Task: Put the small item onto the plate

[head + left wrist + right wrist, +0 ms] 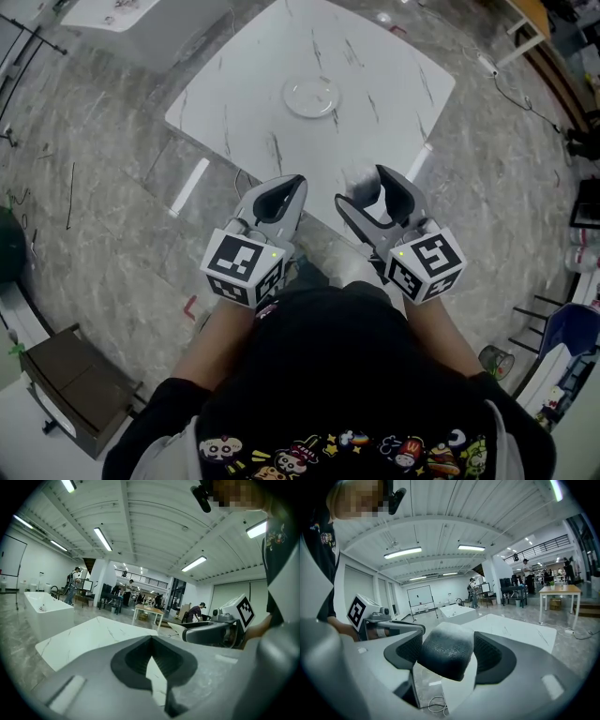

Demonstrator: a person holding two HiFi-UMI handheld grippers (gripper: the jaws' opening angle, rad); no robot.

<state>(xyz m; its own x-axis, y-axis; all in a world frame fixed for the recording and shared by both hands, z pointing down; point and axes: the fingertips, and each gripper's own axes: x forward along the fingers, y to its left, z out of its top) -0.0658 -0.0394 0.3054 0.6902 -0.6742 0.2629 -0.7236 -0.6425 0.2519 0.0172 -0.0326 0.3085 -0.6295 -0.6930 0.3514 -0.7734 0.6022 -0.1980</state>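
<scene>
A round white plate (311,97) lies in the middle of the white marble table (394,66). My right gripper (362,189) hangs over the table's near edge, shut on the small item (374,202). In the right gripper view that small item (445,656) is a dark grey textured block with a whitish top, squeezed between both jaws. Beside it, my left gripper (296,182) is shut with nothing in it; in the left gripper view the jaws meet around an empty hollow (151,660). Neither gripper view shows the plate.
A white tub-shaped fixture (47,613) stands beyond the table. On the marble-patterned floor there are a dark wooden box (70,384) at lower left, a blue chair (572,330) at right and a cable (525,98) at upper right. People stand far off in the hall.
</scene>
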